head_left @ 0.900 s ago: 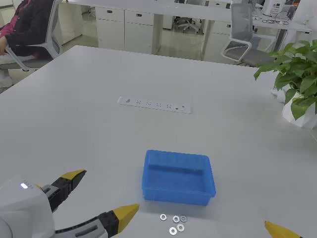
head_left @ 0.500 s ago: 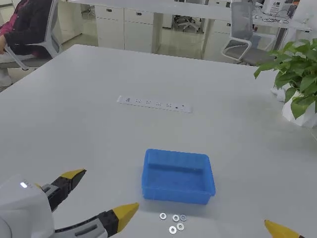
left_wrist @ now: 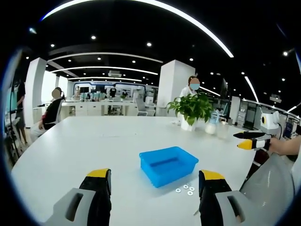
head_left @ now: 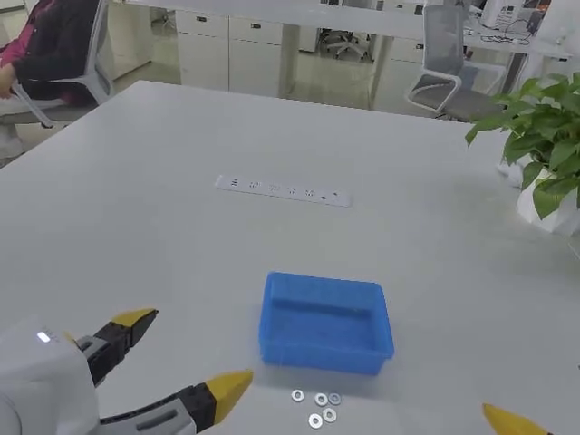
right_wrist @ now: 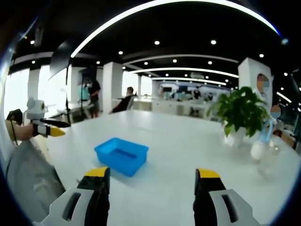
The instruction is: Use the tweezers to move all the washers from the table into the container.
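Showing one yellow tip, the right hand-held gripper (head_left: 512,419) is cropped.

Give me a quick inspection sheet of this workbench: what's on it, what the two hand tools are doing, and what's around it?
Surface: white table, bare over most of its top.
Job's things: blue container, looks empty; five washers lying on the table just in front of it, outside it.
Clutter: power strip beyond the container; potted plant at the table's right edge.
Grippers: left gripper open, holding nothing; right gripper open, holding nothing.
Cables: nothing seen.
Surroundings: office chairs, a seated person, open-plan office behind.
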{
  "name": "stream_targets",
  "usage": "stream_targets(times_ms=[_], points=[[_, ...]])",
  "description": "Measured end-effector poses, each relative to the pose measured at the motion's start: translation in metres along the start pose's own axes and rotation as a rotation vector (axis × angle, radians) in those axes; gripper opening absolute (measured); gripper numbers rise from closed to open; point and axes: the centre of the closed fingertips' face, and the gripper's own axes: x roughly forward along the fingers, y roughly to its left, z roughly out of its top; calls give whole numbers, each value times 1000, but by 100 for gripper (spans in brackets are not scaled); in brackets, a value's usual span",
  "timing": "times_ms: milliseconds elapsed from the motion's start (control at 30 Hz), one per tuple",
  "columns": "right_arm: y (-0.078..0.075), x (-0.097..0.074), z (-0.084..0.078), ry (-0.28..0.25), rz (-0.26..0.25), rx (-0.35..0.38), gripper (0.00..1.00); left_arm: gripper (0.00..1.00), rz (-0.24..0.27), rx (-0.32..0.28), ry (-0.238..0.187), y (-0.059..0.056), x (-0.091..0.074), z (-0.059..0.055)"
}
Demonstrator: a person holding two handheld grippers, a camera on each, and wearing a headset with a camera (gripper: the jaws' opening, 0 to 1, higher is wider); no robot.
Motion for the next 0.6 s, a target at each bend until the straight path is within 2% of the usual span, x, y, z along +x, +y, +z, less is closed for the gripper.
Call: stream_targets(times_ms=[267, 600], points=[[4, 0, 1, -1, 16, -11, 71, 76, 8, -1, 12, 3, 0, -3], [-10, -7, 7, -48, -35, 15, 71, 76, -12, 11, 32, -1, 2, -7]])
